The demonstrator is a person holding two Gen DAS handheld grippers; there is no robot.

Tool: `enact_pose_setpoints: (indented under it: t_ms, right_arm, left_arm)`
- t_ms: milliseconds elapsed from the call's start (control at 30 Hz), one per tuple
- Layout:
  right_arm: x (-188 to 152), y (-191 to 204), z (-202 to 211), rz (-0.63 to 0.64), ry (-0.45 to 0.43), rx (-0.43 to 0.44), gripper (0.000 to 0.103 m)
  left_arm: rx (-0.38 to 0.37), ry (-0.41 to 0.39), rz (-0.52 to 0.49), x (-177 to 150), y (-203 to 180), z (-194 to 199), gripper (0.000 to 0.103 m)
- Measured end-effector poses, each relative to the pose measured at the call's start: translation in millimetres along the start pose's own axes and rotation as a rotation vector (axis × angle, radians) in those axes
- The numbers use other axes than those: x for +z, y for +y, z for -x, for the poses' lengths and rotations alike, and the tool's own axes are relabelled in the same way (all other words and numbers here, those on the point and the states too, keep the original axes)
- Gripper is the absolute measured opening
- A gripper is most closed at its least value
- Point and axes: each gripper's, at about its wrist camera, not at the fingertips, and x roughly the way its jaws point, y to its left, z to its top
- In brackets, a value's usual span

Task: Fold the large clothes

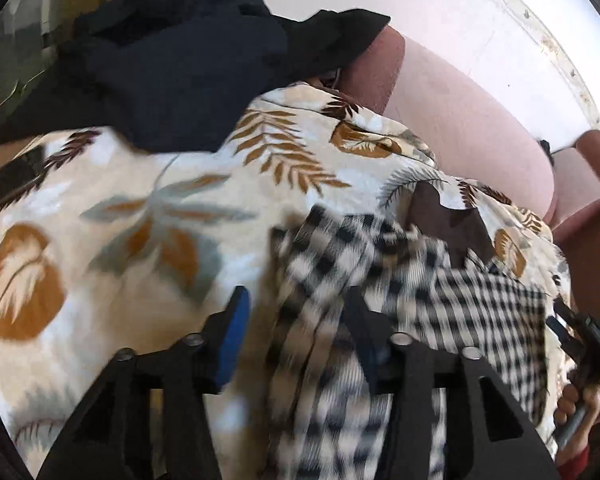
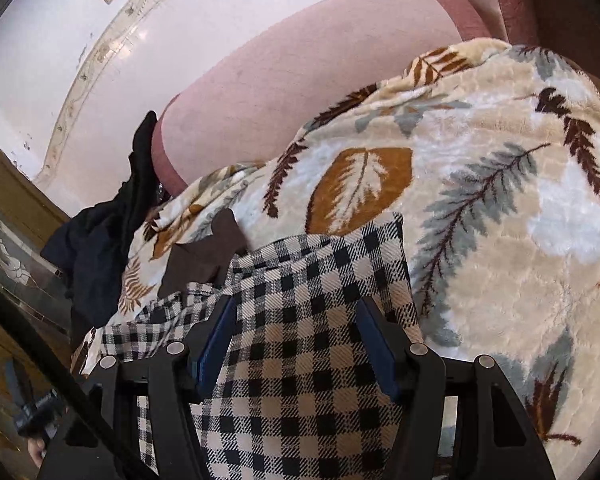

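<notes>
A: Right, the checked garment [image 2: 300,340] is front and centre; black, white and tan squares, lying crumpled on the leaf-print blanket [image 2: 500,208], filling the right wrist view from 6 o'clock up toward the middle.

B: And the right gripper [image 2: 296,340] sits directly over it; fingers spread wide, blue pads [image 2: 216,344] on either side, cloth showing between them; nothing pinched, though whether the tips touch the fabric I cannot tell.

A: Over to the left wrist view; the same checked garment [image 1: 380,300] runs from 6 o'clock toward 3 o'clock, badly blurred.

B: The left gripper [image 1: 296,332] is spread apart too; one finger hangs over the blanket [image 1: 120,220], the other over the checks; it grips nothing.

A: Moving outward; a brown patch [image 2: 204,248] shows at the garment's top edge, around 10 o'clock of it.

B: Beyond that, dark clothes [image 1: 160,72] heaped at 11 o'clock in the left view, overlapping the blanket's far edge.

A: And a pink sofa [image 2: 300,80] behind it all, with the pale wall [image 2: 80,40] above.
</notes>
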Motion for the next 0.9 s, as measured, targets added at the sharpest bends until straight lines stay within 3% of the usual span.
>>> enact_pose_setpoints:
  t_ms: [200, 300, 400, 500, 667, 767, 833, 900]
  right_arm:
    - [-4, 5, -17, 0.023, 0.045, -0.005, 0.067]
    - [-5, 3, -24, 0.024, 0.064, -0.015, 0.067]
    - [-4, -1, -28, 0.013, 0.069, -0.022, 0.067]
    - [-2, -4, -30, 0.005, 0.057, -0.036, 0.067]
    - [-1, -7, -33, 0.000, 0.052, -0.054, 0.067]
    - [0, -6, -32, 0.008, 0.046, -0.065, 0.067]
    - [1, -7, -29, 0.003, 0.042, -0.067, 0.067]
    - [2, -9, -27, -0.008, 0.039, -0.065, 0.067]
  left_arm:
    - [-0.037, 0.104, -0.027, 21, -16, -70, 0.054]
    - [0.010, 0.095, -0.060, 28, -19, -81, 0.018]
    - [0.003, 0.084, -0.002, 36, -9, -83, 0.011]
    - [0.043, 0.051, 0.038, 42, -1, -80, 0.010]
    - [0.037, 0.059, 0.110, 45, 12, -84, 0.011]
    - [0.031, 0.054, 0.128, 47, 16, -75, 0.019]
    - [0.025, 0.012, 0.153, 47, 20, -61, 0.038]
    - [0.012, -0.024, 0.176, 47, 24, -48, 0.048]
